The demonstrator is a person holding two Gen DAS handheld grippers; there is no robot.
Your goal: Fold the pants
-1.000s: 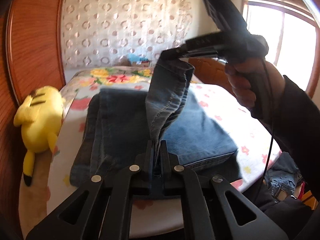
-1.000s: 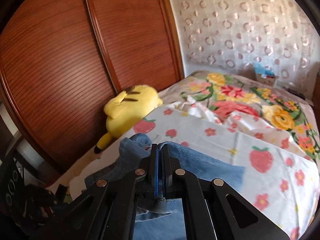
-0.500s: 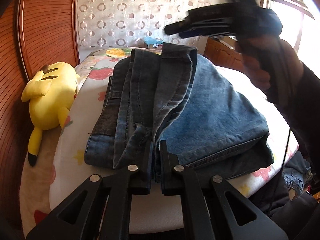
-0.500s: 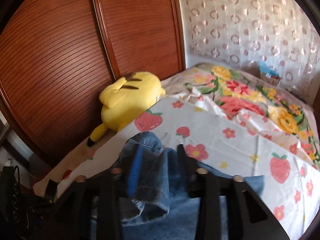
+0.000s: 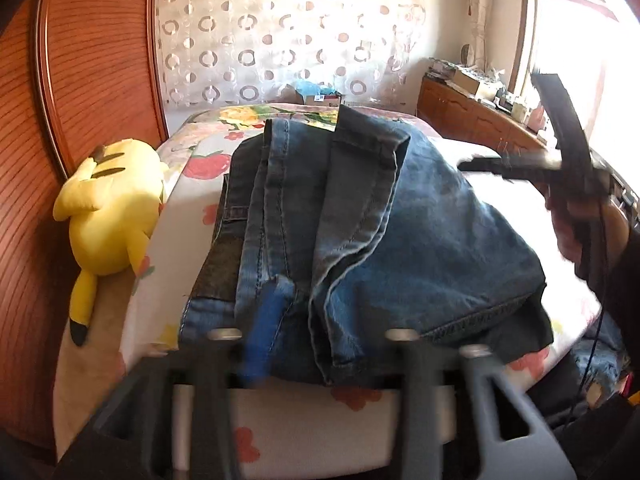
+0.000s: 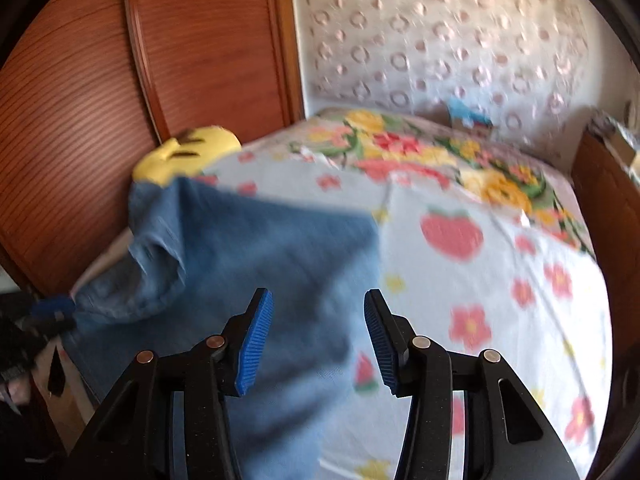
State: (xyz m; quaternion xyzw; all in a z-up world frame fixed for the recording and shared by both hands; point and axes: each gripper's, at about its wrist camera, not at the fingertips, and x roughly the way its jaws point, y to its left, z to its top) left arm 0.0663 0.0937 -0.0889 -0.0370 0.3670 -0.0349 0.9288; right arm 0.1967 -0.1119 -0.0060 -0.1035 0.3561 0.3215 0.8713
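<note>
Bedroom setup: strawberry-print bedspread on the bed was the work surface, wooden wardrobe alongside it. Jeans lay folded in a stack on the near end of the bedspread, long axis running away from the left gripper toward the curtained wall. Folded-over leg ends lay along the stack's left half, nearest the yellow plush toy.

Left gripper was at the stack's near edge, jaws opening, denim between them but pads not visibly pressing. Right gripper was also opening, nothing clamped; in its own view it hung over the stack's right part, bare bedspread just beyond.

Judgement: left hand sat nearer the fold's loose end; any next fold would run across that long axis.
</note>
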